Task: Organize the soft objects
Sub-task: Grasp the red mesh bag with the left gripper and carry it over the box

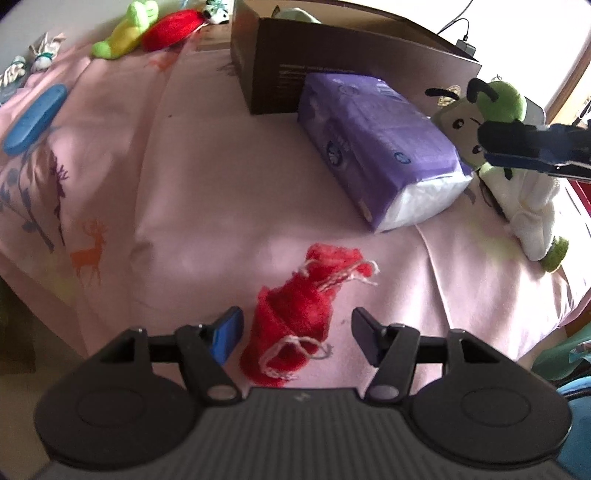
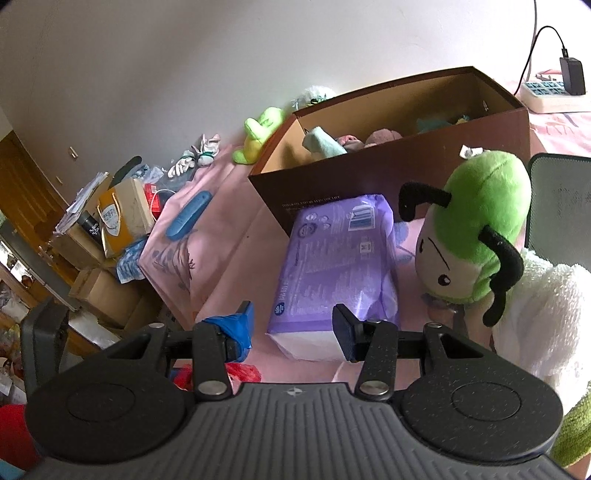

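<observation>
A red knitted pouch (image 1: 295,314) with white string lies on the pink bedsheet (image 1: 192,192), between the spread fingers of my left gripper (image 1: 295,336). The pads stand apart from it on both sides, so the gripper is open. My right gripper (image 2: 293,332) is open too, hovering in front of the near end of a purple tissue pack (image 2: 332,258) without touching it. A green-headed plush (image 2: 480,221) with a white body sits to its right. Behind the pack stands an open brown box (image 2: 369,173) holding several soft toys.
At the far end of the bed lie a yellow-green plush (image 1: 122,33), another red soft thing (image 1: 170,29), rolled socks (image 1: 44,51) and a blue oblong case (image 1: 35,118). Stacked boxes and clutter (image 2: 110,221) stand beyond the bed's left edge. A power strip (image 2: 546,92) is at the far right.
</observation>
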### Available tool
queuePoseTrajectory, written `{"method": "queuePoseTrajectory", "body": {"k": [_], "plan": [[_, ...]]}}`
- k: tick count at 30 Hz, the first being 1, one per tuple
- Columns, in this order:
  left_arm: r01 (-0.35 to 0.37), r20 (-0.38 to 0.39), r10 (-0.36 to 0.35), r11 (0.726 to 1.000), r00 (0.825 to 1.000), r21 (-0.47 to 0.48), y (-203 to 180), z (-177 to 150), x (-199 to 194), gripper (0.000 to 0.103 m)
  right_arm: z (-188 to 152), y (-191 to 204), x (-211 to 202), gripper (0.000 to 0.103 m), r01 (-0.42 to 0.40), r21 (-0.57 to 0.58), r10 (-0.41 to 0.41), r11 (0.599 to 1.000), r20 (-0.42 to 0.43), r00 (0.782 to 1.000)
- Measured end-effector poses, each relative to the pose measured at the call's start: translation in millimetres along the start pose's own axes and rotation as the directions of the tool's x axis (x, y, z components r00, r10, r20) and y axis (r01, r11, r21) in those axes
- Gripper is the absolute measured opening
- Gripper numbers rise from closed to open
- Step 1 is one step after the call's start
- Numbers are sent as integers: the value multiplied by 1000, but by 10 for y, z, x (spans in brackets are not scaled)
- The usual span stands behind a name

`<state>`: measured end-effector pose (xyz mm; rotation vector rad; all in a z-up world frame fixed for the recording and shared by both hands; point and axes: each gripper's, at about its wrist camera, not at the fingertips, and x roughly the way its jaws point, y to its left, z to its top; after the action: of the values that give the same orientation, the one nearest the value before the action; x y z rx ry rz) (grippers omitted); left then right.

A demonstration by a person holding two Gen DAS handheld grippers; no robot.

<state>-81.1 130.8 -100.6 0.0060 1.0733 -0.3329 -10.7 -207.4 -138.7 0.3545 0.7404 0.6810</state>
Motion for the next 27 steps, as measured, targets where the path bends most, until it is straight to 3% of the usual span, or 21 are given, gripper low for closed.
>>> {"method": "queuePoseTrajectory", "body": {"k": [2,4,6,8,17,27], "plan": [[6,0,-6,1000,1000,5,-1,11,4,48,-7,-11,0,31,4,3,-4,1000,-3,1000],[14,-7,-14,1000,1000,14,-9,31,11,45,-14,-22,-7,31,7,8,-7,1000,-6,1000],[17,-8,-17,1000,1000,24,-21,45,15,33,-27,-37,-22,31,12,17,-12,1000,-7,1000],[20,-7,-20,999,1000,33,-33,68,15,28,-30,-61,-34,31,17,27,-17,1000,-5,1000],[25,90,-33,996,995,89,-108,349,-215,28,-28,-165,-141,31,36,55,-36,998,13,999],[119,233,-143,986,962,114,-267,968,-441,28,-25,-348,-280,31,57,81,-59,995,22,998]]}}
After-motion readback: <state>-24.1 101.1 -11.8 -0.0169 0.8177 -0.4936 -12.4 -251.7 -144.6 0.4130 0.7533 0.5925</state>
